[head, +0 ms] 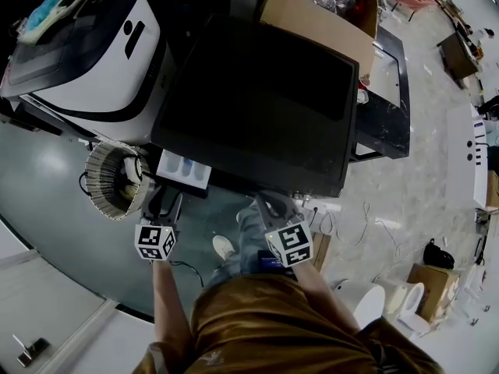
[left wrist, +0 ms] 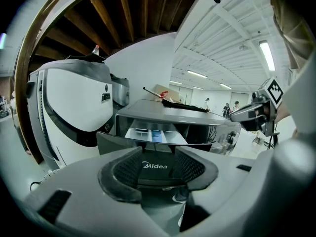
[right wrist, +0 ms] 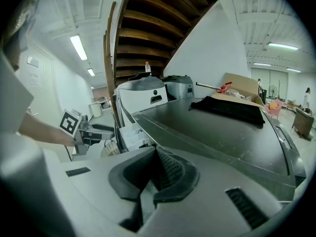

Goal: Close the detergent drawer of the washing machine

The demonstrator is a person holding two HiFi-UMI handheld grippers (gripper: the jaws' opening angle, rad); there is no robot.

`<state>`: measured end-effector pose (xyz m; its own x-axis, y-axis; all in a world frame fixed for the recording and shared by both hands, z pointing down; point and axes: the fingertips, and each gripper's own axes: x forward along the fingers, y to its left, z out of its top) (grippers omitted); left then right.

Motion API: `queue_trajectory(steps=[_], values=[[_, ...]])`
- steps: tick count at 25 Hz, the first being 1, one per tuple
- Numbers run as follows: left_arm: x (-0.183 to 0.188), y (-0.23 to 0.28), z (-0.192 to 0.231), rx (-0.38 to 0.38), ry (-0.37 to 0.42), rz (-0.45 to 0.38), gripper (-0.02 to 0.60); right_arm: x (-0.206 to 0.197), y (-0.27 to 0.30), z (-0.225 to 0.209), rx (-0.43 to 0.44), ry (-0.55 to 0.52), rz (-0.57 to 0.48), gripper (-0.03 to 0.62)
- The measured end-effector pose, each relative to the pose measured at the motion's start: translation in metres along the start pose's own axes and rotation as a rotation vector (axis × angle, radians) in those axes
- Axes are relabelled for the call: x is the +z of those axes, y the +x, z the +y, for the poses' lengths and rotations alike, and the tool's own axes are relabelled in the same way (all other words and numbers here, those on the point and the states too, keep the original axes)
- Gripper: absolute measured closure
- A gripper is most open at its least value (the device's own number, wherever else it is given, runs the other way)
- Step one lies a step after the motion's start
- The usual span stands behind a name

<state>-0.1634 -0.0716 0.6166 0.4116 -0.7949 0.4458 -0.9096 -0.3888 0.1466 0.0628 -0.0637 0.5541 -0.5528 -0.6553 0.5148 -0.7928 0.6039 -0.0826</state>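
Observation:
The dark washing machine (head: 257,100) stands ahead of me, its detergent drawer (head: 184,169) pulled out at the front left corner. In the left gripper view the drawer's white tray (left wrist: 155,135) shows above its grey front panel marked "Midea" (left wrist: 155,166). My left gripper (left wrist: 158,169) is open, and that panel sits right in front of the gap between its pads. In the head view the left gripper (head: 165,205) is just below the drawer. My right gripper (right wrist: 155,174) is shut on nothing, beside the machine's front edge (right wrist: 197,147) and right of the drawer (right wrist: 129,135).
A white rounded appliance (head: 93,45) stands left of the washer. A ribbed coil of hose (head: 117,179) lies below it, next to the drawer. A cardboard box (head: 320,22) and dark cloth (right wrist: 229,110) are at the machine's back. Cables (head: 351,224) trail on the floor at right.

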Motion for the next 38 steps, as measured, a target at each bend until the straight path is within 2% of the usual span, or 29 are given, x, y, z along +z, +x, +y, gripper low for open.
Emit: queue_trajectory(steps=[38], values=[[0.013,0.024,0.004,-0.015,0.001,0.0,0.36,0.007,0.015,-0.007,0.009,0.001,0.001,0.582]])
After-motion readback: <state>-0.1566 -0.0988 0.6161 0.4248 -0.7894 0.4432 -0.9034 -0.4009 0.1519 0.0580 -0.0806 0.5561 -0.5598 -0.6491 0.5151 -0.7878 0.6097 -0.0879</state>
